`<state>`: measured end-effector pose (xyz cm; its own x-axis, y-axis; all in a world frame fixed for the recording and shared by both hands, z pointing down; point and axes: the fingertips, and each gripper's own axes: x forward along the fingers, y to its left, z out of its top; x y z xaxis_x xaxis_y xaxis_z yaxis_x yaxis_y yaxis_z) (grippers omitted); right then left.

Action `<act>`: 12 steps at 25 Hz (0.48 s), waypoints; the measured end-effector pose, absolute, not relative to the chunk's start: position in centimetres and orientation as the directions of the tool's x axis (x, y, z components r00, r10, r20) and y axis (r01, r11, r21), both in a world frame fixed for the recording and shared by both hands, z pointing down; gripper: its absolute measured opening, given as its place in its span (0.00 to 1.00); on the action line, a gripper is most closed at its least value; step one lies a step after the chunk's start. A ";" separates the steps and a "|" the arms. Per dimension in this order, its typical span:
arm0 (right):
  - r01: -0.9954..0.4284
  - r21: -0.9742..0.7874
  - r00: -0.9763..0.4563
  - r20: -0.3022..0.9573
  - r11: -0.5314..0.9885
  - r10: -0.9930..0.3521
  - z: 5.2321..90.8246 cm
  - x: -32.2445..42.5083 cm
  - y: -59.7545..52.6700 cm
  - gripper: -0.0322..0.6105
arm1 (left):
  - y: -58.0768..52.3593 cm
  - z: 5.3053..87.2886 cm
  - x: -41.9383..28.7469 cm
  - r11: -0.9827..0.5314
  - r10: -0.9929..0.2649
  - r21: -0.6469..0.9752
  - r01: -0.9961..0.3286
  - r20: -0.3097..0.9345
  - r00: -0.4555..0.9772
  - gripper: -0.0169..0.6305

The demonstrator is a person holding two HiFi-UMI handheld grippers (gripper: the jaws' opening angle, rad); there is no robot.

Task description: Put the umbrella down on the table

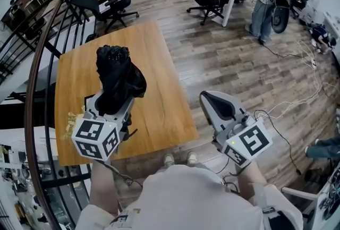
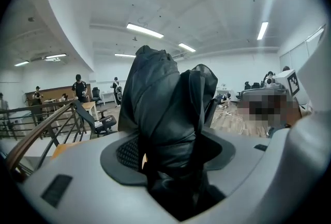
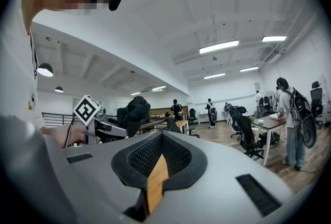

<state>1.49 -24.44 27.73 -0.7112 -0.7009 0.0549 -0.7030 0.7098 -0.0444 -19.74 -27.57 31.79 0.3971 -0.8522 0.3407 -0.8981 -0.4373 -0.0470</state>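
Left hand-held gripper (image 1: 110,108) clamps bundled black umbrella (image 1: 118,76), crumpled folds upright above table (image 1: 159,64); right hand-held gripper (image 1: 208,99) closed, empty.

The room is bright and evenly lit by long ceiling strip lights (image 2: 145,30), which blow out to pure white with slight glare in both gripper views. Shadows on the table (image 1: 159,64) are soft and faint. The black umbrella (image 1: 118,77) reads as a dark mass with little detail, only a dull sheen up close. All views bend strongly at the edges: the railing (image 1: 36,91) bows, and the gripper views have black corners.
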 end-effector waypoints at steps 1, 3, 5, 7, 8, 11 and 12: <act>-0.700 -0.057 -0.715 0.050 0.712 -0.698 27.9 1.4 -24.8 0.09 | -28.5 32.1 -19.7 -0.444 -0.848 -0.053 -0.895 0.349 0.400 0.46; -0.698 -0.066 -0.716 0.043 0.713 -0.697 28.1 1.1 -26.0 0.09 | -30.7 32.8 -19.5 -0.461 -0.836 -0.062 -0.885 0.367 0.409 0.46; -0.700 -0.060 -0.715 0.049 0.712 -0.698 28.6 0.9 -27.4 0.09 | -33.1 33.8 -19.3 -0.476 -0.821 -0.067 -0.877 0.391 0.416 0.46; -0.697 -0.066 -0.717 0.064 0.714 -0.695 29.3 1.0 -28.8 0.09 | -35.4 35.1 -18.8 -0.484 -0.806 -0.067 -0.873 0.422 0.415 0.46; -0.697 -0.072 -0.717 0.074 0.714 -0.693 29.9 1.2 -29.3 0.09 | -36.3 35.9 -18.5 -0.485 -0.798 -0.060 -0.873 0.439 0.413 0.46; -0.699 -0.097 -0.715 0.103 0.708 -0.692 31.6 1.8 -30.8 0.09 | -38.7 38.6 -17.3 -0.490 -0.767 -0.022 -0.872 0.486 0.419 0.46; -0.701 -0.107 -0.713 0.111 0.705 -0.692 32.2 2.0 -31.2 0.09 | -39.4 39.7 -17.0 -0.491 -0.756 -0.014 -0.871 0.503 0.419 0.46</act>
<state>1.97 -31.22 32.23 -0.7132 -0.6922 0.1106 -0.7010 0.7052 -0.1068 -17.01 -39.36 39.71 0.4185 -0.7564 0.5027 -0.8708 -0.4914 -0.0143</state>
